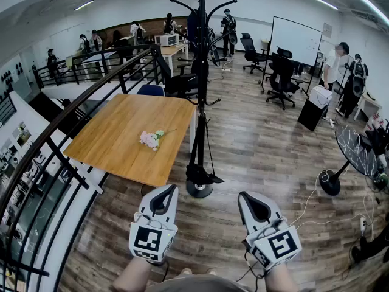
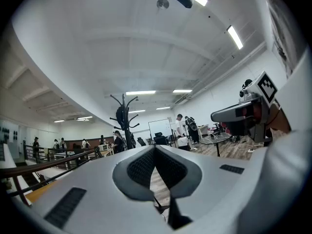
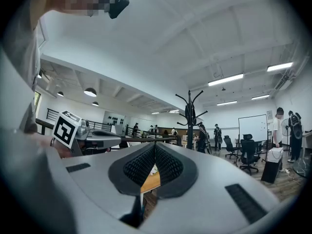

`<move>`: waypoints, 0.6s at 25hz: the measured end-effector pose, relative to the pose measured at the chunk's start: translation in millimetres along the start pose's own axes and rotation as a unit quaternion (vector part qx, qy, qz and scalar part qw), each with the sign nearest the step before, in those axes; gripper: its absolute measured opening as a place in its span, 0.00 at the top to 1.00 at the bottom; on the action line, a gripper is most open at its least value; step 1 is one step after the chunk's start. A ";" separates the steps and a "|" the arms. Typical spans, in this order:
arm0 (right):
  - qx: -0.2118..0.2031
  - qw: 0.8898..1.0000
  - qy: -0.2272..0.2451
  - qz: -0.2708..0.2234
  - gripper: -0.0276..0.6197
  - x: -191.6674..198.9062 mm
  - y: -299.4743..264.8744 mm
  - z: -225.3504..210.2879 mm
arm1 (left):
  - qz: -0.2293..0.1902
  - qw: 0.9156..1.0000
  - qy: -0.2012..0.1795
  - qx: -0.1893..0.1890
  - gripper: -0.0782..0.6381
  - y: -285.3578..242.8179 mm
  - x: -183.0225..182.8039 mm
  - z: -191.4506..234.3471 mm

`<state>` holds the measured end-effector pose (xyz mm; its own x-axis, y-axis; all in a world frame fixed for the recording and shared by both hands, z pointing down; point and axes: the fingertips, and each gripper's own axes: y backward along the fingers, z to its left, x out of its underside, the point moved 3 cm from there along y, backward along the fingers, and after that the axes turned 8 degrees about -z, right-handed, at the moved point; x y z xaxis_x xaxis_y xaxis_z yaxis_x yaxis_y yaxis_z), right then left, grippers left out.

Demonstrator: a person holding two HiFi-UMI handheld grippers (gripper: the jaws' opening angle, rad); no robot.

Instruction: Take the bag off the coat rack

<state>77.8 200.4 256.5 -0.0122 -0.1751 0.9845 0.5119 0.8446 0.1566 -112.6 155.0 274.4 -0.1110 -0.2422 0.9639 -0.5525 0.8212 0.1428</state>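
- Nearest to me, the left gripper (image 1: 168, 189) and the right gripper (image 1: 244, 195) sit low and side by side. Both have their jaws pressed together with nothing between the pads, and each gripper view shows only floor and table edge through the slit.
- Just ahead of them stands the coat rack (image 1: 201, 96). Its round foot is on the floor almost between the two grippers — a little nearer the left one, I judge, though both have a clear line to it.
- A wooden table (image 1: 115, 142) sits beside the rack on my left, so the open side for an approach is the right.
- The rack's pole runs upright, so the reach is forward and then up, not down.
- The bag (image 1: 194, 24) hangs as a dark mass against the pole, high up just under the hooks. It is well apart from both grippers, and its long axis lies along the pole.
- A thin dark strap trails down the pole toward the foot — I cannot tell whether it belongs to the bag.
- Before any grasp, I judge the jaws must spread.
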 end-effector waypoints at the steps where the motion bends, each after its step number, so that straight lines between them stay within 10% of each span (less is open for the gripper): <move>1: 0.001 1.000 -0.001 0.000 0.91 -0.3 0.7 -3.5 | 0.001 1.000 0.000 0.003 0.87 -2.7 -1.1 -2.9; 15: -0.012 1.000 -0.023 -0.002 0.91 9.3 8.0 -35.7 | 0.010 1.000 -0.001 -0.002 0.87 -27.0 -0.2 -26.4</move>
<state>112.5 187.5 264.0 -0.0539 -0.1537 0.9866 0.5323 0.8315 0.1586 -75.8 146.5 276.3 -0.1239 -0.2272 0.9659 -0.5465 0.8281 0.1247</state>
